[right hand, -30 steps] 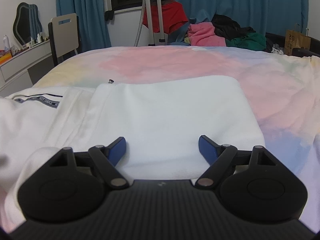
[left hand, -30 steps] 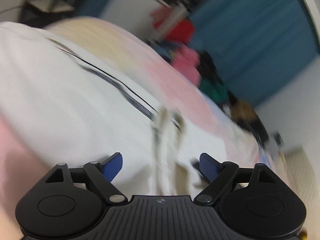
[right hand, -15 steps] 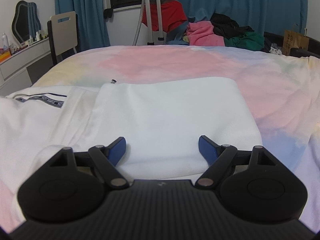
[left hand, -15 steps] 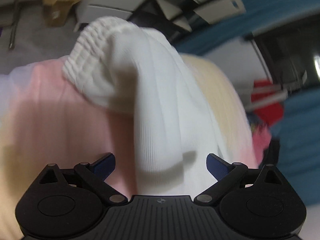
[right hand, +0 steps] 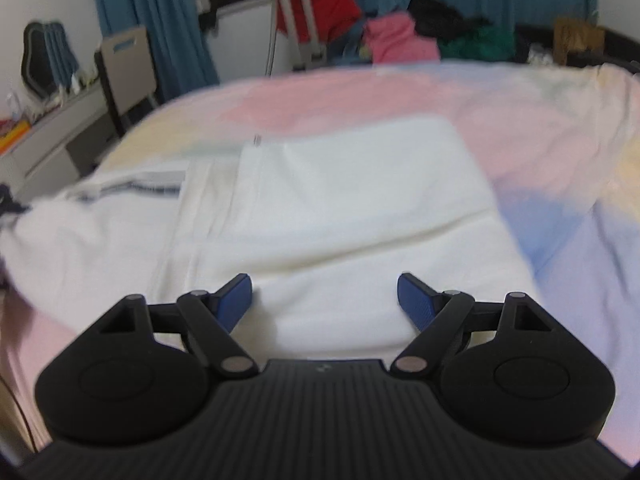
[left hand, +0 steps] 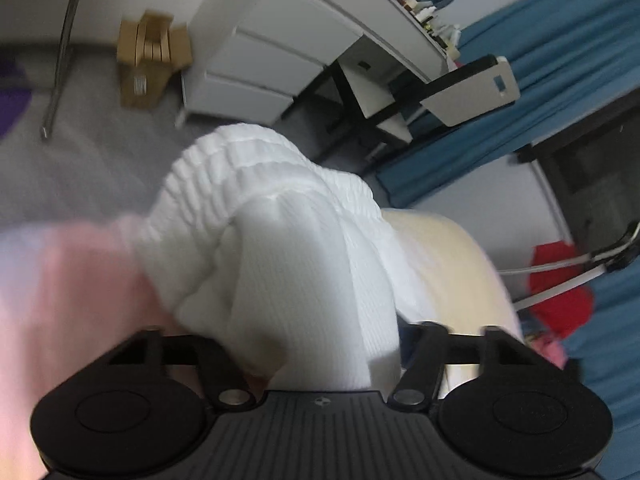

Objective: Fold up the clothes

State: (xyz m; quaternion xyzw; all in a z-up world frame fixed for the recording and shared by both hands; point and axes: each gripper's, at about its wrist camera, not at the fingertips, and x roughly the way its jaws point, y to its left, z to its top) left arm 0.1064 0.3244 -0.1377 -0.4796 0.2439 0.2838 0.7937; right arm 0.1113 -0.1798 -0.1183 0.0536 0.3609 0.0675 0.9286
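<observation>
- Since the earlier frames, the left gripper (left hand: 316, 344) has been closing in on the ribbed white sleeve (left hand: 280, 240): its blue pads, spread wide half a second ago, are now sitting tight against the fabric, one hidden behind it and only a sliver of the other showing.
- Its jaws are clenching a bunched fold of that sleeve, whose elastic, ridged cuff (left hand: 224, 168) is rising above the grip.
- Meanwhile the right gripper (right hand: 325, 298) is hanging over the white garment (right hand: 340, 208) with its jaws released and wide apart, nothing between the blue ribbed fingertips (right hand: 236, 294); this view is now blurred, where it was sharp before.
- That garment is lying on the bed (right hand: 560, 128), partly folded into a smooth, soft rectangle, with a dark-striped trim (right hand: 132, 189) showing at its left side.
- Covering the bed is a pastel sheet in pink, yellow and blue patches.
- Beyond the sleeve, a white drawer unit (left hand: 272, 52) is standing on the grey floor, a cardboard box (left hand: 148, 60) just beside it.
- Behind the bed, a heap of red, pink, black and green clothes (right hand: 400, 36) is piling up against blue curtains (right hand: 156, 16).
</observation>
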